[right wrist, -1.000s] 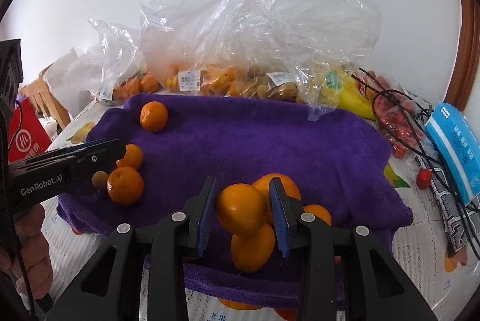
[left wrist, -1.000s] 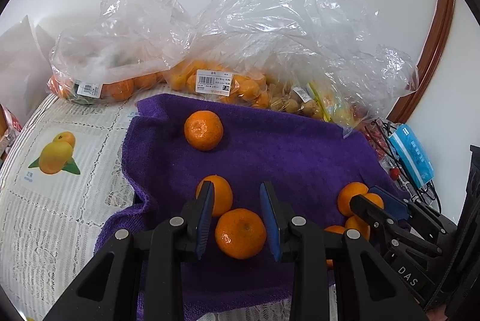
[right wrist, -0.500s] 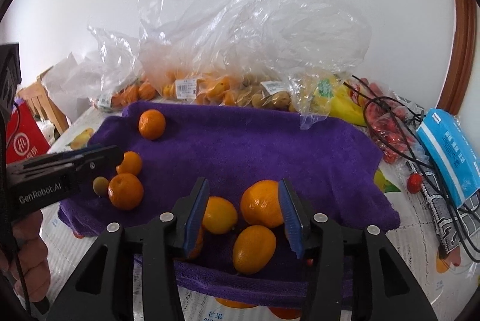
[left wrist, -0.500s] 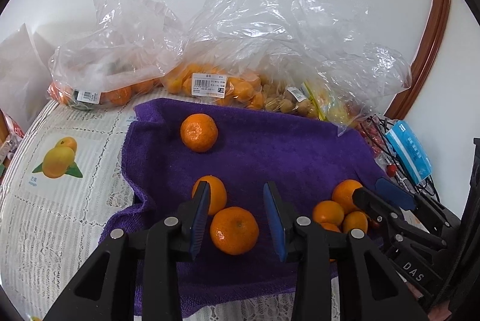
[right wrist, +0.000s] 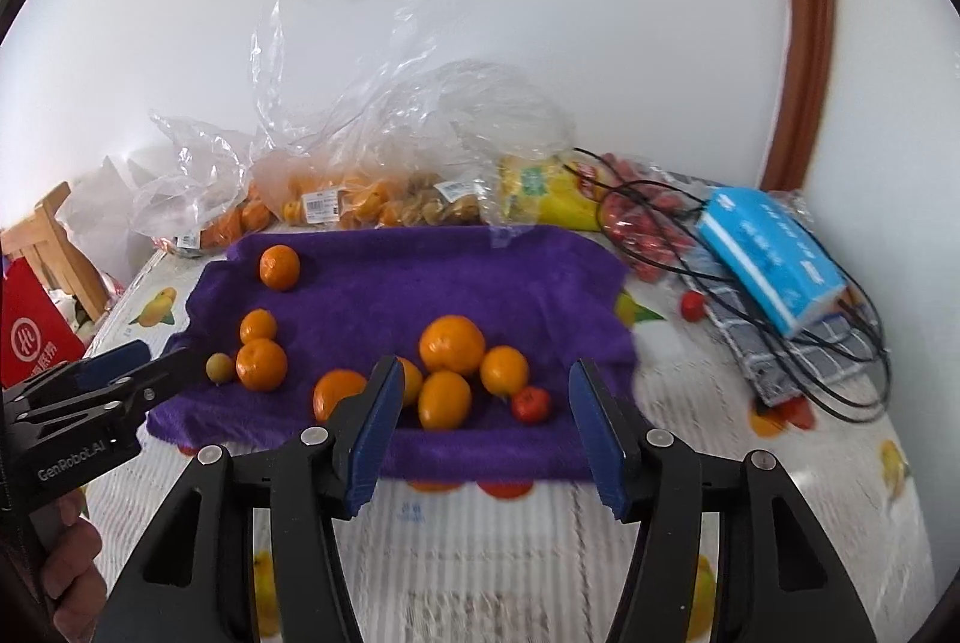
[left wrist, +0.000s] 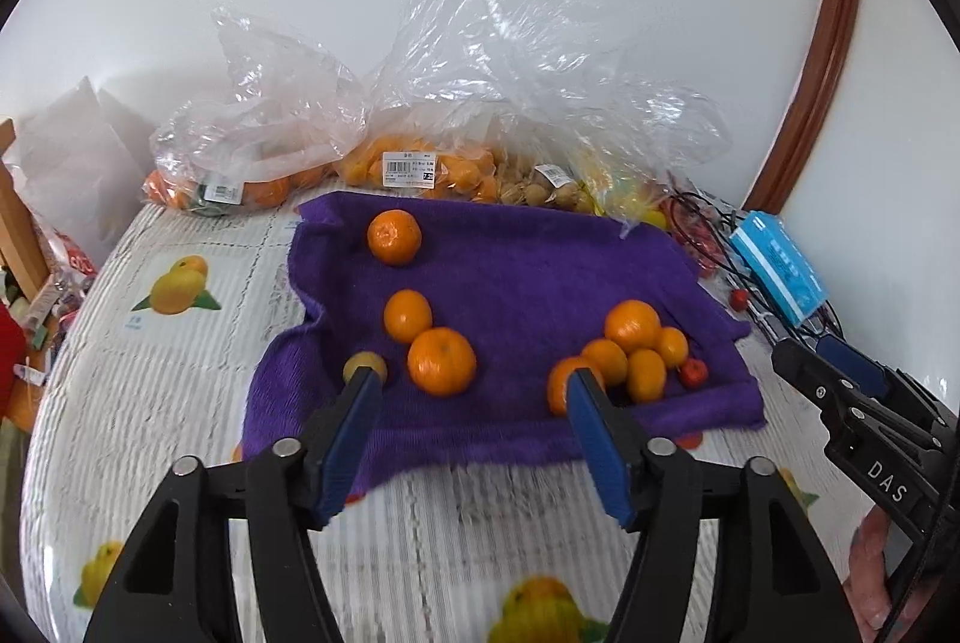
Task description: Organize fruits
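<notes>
Both wrist views over purple towel (left wrist: 540,283)

Oranges (right wrist: 451,343) clustered on purple towel (right wrist: 420,277), jaws apart

A blue tissue pack (right wrist: 774,265) is seen lying on a checked cloth (right wrist: 798,361), crossed by black cables (right wrist: 660,229). A red bag (right wrist: 30,343) and a wooden frame (right wrist: 54,235) are set at the left edge. A white wall (right wrist: 540,12) with brown trim (right wrist: 810,12) is seen behind.
</notes>
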Motion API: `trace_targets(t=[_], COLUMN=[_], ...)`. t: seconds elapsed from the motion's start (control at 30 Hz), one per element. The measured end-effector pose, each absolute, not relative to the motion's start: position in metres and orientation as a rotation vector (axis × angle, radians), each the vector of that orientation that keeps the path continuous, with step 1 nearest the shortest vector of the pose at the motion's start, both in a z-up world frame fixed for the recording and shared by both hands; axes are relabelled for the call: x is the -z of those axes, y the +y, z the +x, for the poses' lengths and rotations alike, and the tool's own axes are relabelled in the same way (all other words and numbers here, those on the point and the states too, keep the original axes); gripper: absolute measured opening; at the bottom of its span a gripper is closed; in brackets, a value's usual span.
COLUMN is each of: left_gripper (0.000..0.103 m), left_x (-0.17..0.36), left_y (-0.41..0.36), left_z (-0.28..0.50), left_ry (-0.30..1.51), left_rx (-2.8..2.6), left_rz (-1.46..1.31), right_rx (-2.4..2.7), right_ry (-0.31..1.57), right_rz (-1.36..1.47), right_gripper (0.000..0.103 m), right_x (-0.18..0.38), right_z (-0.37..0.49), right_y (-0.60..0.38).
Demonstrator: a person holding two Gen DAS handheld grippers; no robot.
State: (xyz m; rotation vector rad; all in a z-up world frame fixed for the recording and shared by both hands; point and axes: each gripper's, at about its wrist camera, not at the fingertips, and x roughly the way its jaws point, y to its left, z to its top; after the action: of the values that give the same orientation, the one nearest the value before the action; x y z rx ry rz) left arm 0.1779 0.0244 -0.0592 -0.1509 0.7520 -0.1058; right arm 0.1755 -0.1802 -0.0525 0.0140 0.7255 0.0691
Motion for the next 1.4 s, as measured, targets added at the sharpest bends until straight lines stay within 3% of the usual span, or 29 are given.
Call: trace_targets(t=[0.1, 0.27, 0.33, 0.53, 0.9, 1.4], left_gripper=[0.076, 0.081, 0.084, 0.087, 0.090, 0.090], left_x=[0.047, 0.031, 0.026, 0.012, -0.008, -0.012], left_y=[0.018, 0.006, 0.001, -0.009, -0.010, -0.005], left_z=[0.154, 0.117, 0.101, 0.062, 0.014, 0.003], left_ry=[0.725, 0.704, 0.693, 0.660, 0.628, 0.609], left_rx=[0.107, 0.105, 0.100, 0.088, 0.060, 0.040], left_rz=[-0.118, -0.071, -0.062, -0.043, -0.045, -0.045], right_rx=[-0.051, -0.056, -0.044, -0.050, -0.043, -0.033], right_ry=[0.719, 0.725, 0.712, 0.674, 0.633, 0.606], right_rz=[0.028, 0.049, 0.054, 0.067, 0.035, 0.043], right_gripper=[0.057, 0.060, 0.081, 0.094, 0.099, 0.100], right_x=[0.042, 0.024, 0.020, 0.008, -0.008, -0.016], right_z=[0.154, 0.115, 0.104, 0.064, 0.006, -0.006], right_y=[-0.187, -0.197, -0.198, -0.206, -0.208, -0.210])
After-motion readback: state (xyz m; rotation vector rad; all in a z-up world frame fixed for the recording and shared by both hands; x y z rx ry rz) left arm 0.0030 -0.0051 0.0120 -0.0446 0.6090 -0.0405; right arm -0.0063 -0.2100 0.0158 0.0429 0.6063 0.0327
